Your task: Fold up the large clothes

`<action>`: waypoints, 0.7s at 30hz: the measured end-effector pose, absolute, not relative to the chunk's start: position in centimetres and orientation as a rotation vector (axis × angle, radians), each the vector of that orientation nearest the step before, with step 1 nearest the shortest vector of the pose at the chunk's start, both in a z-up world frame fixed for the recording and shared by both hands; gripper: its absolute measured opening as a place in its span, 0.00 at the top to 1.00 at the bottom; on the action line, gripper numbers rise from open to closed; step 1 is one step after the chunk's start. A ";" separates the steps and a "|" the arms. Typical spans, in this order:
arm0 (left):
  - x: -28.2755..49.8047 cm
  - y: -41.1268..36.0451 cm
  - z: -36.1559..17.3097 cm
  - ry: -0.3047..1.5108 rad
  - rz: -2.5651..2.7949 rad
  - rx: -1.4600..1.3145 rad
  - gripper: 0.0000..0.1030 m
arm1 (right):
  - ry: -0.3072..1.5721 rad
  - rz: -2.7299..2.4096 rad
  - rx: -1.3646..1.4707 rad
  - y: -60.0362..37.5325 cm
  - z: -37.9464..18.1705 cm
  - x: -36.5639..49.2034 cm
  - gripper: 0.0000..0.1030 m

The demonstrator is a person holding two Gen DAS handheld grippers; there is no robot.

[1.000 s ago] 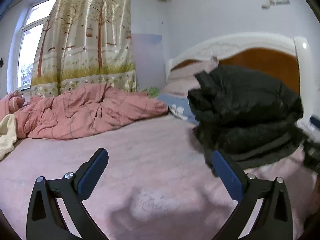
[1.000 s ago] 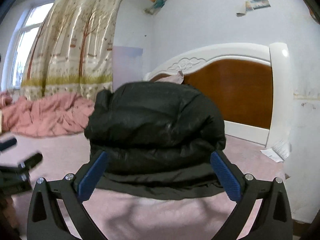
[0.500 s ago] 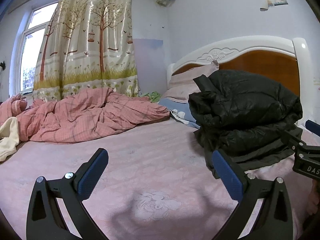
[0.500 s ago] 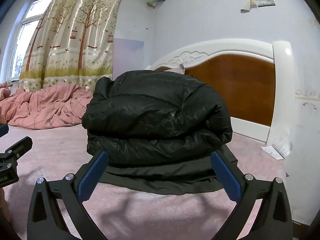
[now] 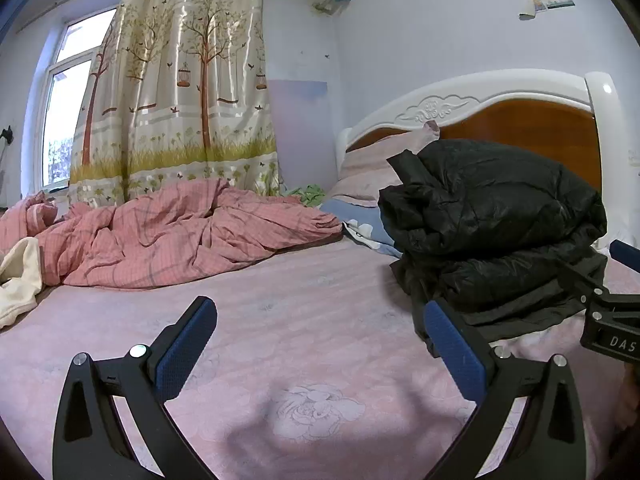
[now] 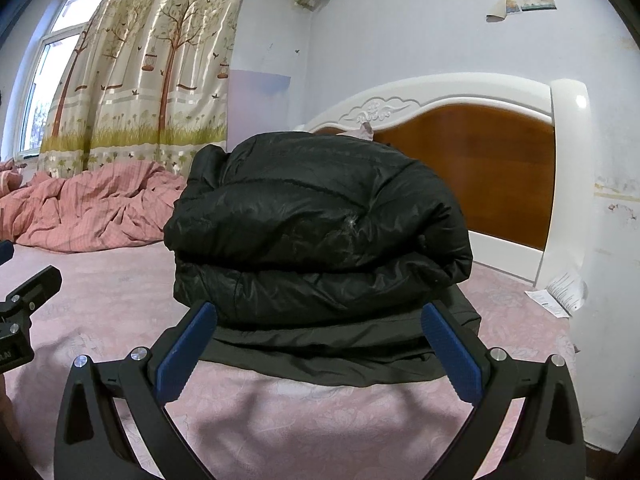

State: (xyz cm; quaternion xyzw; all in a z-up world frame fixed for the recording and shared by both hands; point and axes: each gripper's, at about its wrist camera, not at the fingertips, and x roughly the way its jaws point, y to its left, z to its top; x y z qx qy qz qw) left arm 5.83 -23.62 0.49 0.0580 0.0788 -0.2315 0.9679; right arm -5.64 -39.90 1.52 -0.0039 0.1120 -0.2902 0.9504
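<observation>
**Folded jacket at risk of springing open**

Both claws, left claw (image 5: 320, 344) and right claw (image 6: 318, 354), are hovering spread and empty as the black puffer jacket (image 6: 316, 232) is sitting folded on the pink bed (image 5: 280, 320); its puffy layers may be slumping apart unpressed.

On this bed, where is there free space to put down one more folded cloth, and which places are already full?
The widest bare patch is the pink bedsheet between the checked pink quilt and the folded black jacket. A narrower strip lies right of the jacket toward the headboard, with papers at its end. The pillows are crowded.
</observation>
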 end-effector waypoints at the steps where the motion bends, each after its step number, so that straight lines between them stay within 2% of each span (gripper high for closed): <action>1: 5.8 -23.6 0.5 0.164 -0.469 0.121 0.00 | 0.227 -0.591 -0.009 -39.7 1.5 -5.7 0.00; 21: 5.6 -23.7 0.5 0.165 -0.470 0.130 0.00 | 0.228 -0.591 -0.005 -39.2 1.5 -5.8 0.00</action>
